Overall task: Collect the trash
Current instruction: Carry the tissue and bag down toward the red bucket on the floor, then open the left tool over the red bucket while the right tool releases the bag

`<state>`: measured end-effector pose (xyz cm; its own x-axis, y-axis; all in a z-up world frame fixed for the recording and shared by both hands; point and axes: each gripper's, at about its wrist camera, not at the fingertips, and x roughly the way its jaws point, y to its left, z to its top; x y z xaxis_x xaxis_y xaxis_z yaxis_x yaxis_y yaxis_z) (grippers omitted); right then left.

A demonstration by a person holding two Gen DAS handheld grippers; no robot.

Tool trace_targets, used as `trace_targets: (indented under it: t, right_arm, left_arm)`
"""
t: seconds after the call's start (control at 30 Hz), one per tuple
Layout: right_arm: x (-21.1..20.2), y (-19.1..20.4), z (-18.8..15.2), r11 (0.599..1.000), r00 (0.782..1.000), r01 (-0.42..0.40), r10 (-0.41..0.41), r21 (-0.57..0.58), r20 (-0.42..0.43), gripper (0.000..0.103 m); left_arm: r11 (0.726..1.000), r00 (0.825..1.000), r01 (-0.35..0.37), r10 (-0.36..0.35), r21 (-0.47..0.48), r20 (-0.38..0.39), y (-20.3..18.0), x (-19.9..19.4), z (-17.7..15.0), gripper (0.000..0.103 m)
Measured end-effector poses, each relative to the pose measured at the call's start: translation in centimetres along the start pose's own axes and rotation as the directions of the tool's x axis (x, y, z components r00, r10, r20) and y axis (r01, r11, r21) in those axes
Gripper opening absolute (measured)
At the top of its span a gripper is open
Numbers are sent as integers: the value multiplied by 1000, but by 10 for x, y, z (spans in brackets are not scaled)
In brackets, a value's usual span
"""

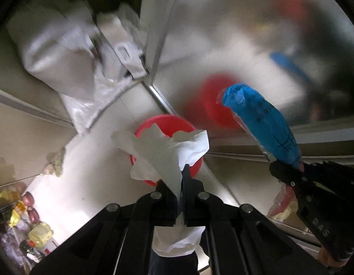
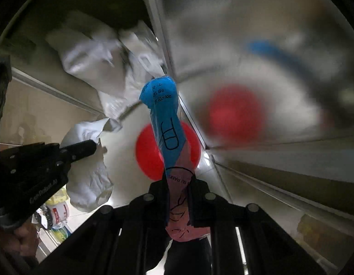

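My left gripper is shut on a crumpled white paper napkin, which sticks out ahead of the jaws. My right gripper is shut on a blue and pink plastic wrapper with black print. Both point down at a red bin on a pale floor beside a steel cabinet; in the right wrist view the red bin lies right behind the wrapper. In the left wrist view the right gripper holds the wrapper at the right. The left gripper with the napkin shows at the right wrist view's left.
A steel cabinet wall at the right mirrors the bin and wrapper. White plastic bags are heaped at the upper left. Bottles and packets crowd the lower left. A crumpled scrap lies on the floor at the left.
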<state>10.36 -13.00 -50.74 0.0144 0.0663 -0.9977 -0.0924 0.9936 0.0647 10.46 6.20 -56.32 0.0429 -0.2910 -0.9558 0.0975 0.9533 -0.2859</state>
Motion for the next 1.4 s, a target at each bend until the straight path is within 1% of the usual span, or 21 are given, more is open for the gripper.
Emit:
trace_targets:
  t: [0.03,0.07,0.17,0.23,0.37,0.43,0.47,0.5,0.57,0.6,0.7,0.87,1.03,1.1,1.13,1.17,1.2,1.27,1.33,1.4]
  right_arm:
    - [20,-5,1,1000,1000,-7,7,3,-9,11]
    - [31,-1,-1,1000,1000,-9,9,8,-16,11]
    - [80,-12,4,1000,999,-3,3,26,-33,11]
    - [104,-9,5,999,999,-4,6,34,-46,11]
    - [141,-3,12,999,998,-24,26,37,-53,11]
    - [145,6,13,999,998,-19,22,47,-53,11]
    - [151,4,10,999,998,-18,20,47,-52,11]
    - [155,4,11,999,998,-18,21,52,-52,11]
    - [158,7,8,999,998,-19,22,46,-52,11]
    - [151,5,-2,999,998,-21,23,44,-54,11]
    - [151,4,-10,998,998,-25,28,49,-61,11]
    - [146,5,-14,999,999,-18,19,29,-50,11]
    - [145,8,-18,1000,998,-23,23,10,-51,11]
    - [150,11,-20,1000,998,-28,28,1,-63,11]
    - [152,12,-21,1000,997,-30,30,-6,-69,11]
    - [156,15,-21,999,997,-30,29,-13,-76,11]
    - [161,17,-22,999,996,-32,30,-17,-84,11]
    - [167,22,-23,999,995,-35,32,-31,-90,11]
    - [174,29,-23,998,995,-34,30,-43,-96,11]
    - [180,36,-22,998,995,-21,15,-61,-97,11]
  left_arm:
    - [1000,1000,0,0,0,-9,3,12,1,2]
    - [1000,1000,1,-1,2,-17,5,29,2,2]
    - [1000,999,-7,7,6,-34,10,74,2,2]
    - [1000,999,-13,13,15,-47,12,96,2,2]
    - [999,997,-34,35,7,-71,15,126,-2,3]
    - [999,997,-36,36,5,-74,15,134,-3,7]
    - [999,997,-35,35,5,-73,15,136,-4,14]
    - [999,997,-31,31,8,-70,15,138,-6,25]
    - [999,997,-40,40,8,-64,14,138,-7,36]
    - [999,997,-41,42,7,-60,14,138,-7,37]
    - [999,997,-43,43,10,-68,14,141,-9,37]
    - [999,996,-53,53,11,-69,15,135,-14,37]
    - [998,997,-63,62,-10,-42,21,123,-21,38]
    - [997,996,-81,80,-15,-32,27,122,-22,46]
    - [995,995,-94,93,-24,-25,30,124,-22,47]
    - [995,995,-98,98,-27,-16,34,124,-22,54]
    - [995,995,-95,95,-28,-15,38,125,-24,66]
    - [995,996,-91,90,-40,-12,45,128,-26,78]
    - [996,998,-68,67,-61,-8,54,131,-30,84]
    - [997,999,-39,39,-61,-9,60,135,-32,90]
